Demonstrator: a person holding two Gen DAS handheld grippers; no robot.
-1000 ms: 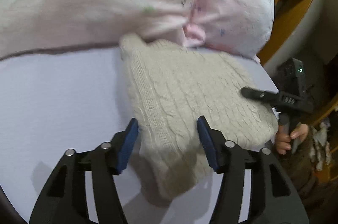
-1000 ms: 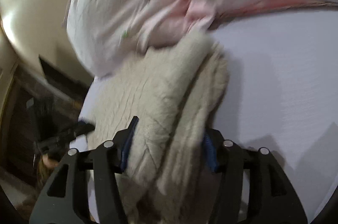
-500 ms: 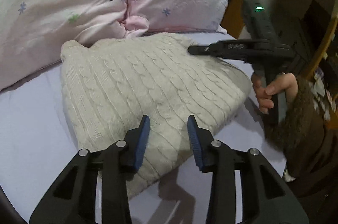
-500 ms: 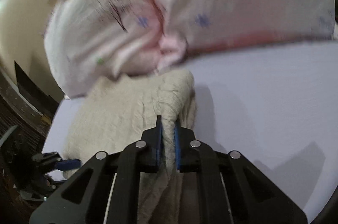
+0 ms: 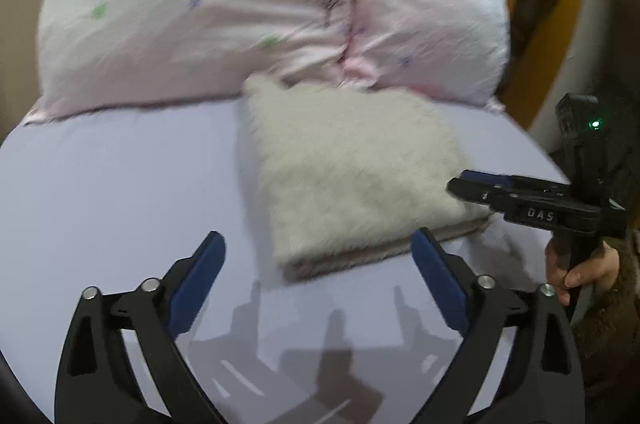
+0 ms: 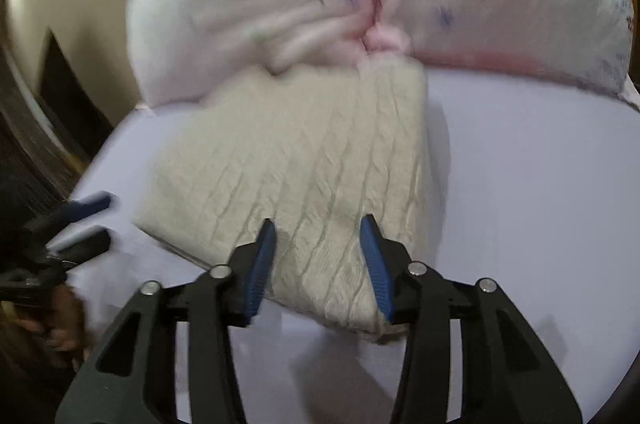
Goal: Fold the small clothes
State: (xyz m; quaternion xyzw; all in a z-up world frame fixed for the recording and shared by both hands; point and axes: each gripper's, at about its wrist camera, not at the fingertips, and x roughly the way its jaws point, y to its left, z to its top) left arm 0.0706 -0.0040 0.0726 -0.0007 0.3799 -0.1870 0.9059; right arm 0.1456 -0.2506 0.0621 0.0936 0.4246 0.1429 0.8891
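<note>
The cream cable-knit sweater (image 5: 352, 183) lies folded into a compact rectangle on the lavender bed sheet (image 5: 120, 191), its far edge touching the pink floral pillows (image 5: 240, 7) at the head of the bed. Both tools are released and grasp nothing: the left tool (image 5: 318, 264) is spread wide above bare sheet just short of the sweater's near edge, and the right tool (image 6: 318, 256) is parted over the near corner of the knit, its blue pads (image 6: 262, 264) seeming to hover above the fabric rather than pinch it, though blur makes contact hard to rule out. The fold looks essentially finished, so the step in hand is likely tidying or letting go. To do it well, draw both tools straight back and up so a pad does not snag the loose knit and drag the top layer; if the lower layer needs squaring, nudge the edge with a closed tip rather than re-gripping, since bulky knit springs open easily. The left wrist view shows what the right does not: a darker under-layer peeking out along the near edge of the stack, and the right tool seen from outside (image 5: 480, 189), held in a hand (image 5: 576, 268) at the sweater's right side. The right wrist view alone resolves the cable pattern, and shows the left tool (image 6: 86, 220) off the far-left corner.
</note>
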